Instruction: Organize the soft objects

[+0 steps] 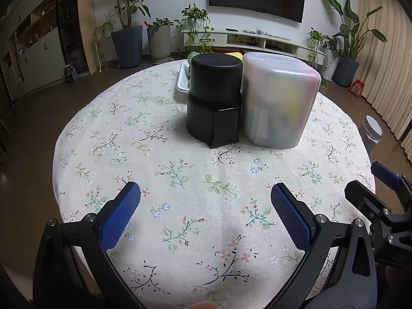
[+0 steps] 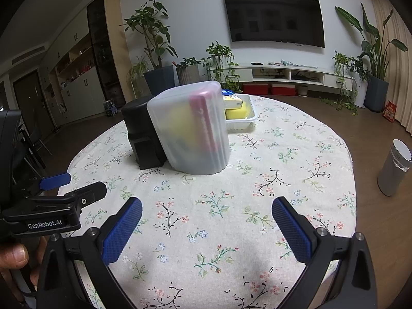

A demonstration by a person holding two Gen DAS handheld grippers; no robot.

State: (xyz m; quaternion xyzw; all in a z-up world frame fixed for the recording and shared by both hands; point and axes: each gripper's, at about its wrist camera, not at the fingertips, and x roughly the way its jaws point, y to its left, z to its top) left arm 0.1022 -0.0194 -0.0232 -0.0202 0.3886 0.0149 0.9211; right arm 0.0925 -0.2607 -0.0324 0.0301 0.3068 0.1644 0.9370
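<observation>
Both your grippers, left gripper [image 1: 205, 215] and right gripper [image 2: 207, 228], hovered spread wide and empty over the floral tablecloth [image 2: 283, 154]. Straight ahead, well apart, stood two upright containers, touching: one black container [image 1: 215, 97] and one translucent bin [image 2: 191, 128]. Behind them sat one white tray [image 2: 248, 121] holding yellow sponges [image 2: 235, 112], count unclear, likely nearer your right.

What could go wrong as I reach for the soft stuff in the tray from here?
The white tray with the yellow sponges sits behind the frosted bin and the black container, so a straight reach could knock either one over. The two stand side by side with no gap showing to pass between. Both the left gripper and the right gripper are open and close together, so they might collide.
</observation>
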